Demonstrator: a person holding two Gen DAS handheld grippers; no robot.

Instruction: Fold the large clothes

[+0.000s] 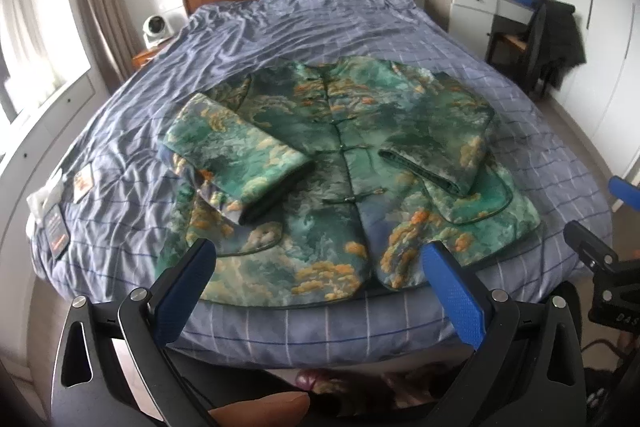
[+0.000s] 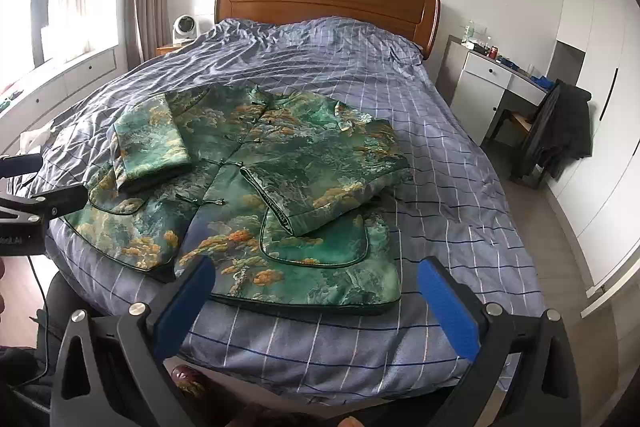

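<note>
A green jacket with orange cloud patterns (image 1: 340, 167) lies front up on the bed (image 1: 320, 27), its hem at the near edge. Both sleeves are folded in over the chest, the left sleeve (image 1: 240, 155) and the right sleeve (image 1: 448, 155). The jacket also shows in the right wrist view (image 2: 280, 179). My left gripper (image 1: 320, 259) is open and empty, held above the hem. My right gripper (image 2: 316, 279) is open and empty, above the hem's right part. The right gripper's body shows at the right edge of the left wrist view (image 1: 600, 267).
The bed has a blue checked cover and a wooden headboard (image 2: 328, 3). Cards and papers (image 1: 60, 211) lie on its left edge. A white fan (image 1: 154, 27) stands at the back left. A desk (image 2: 492, 75) and a chair with a dark coat (image 2: 560, 139) stand right.
</note>
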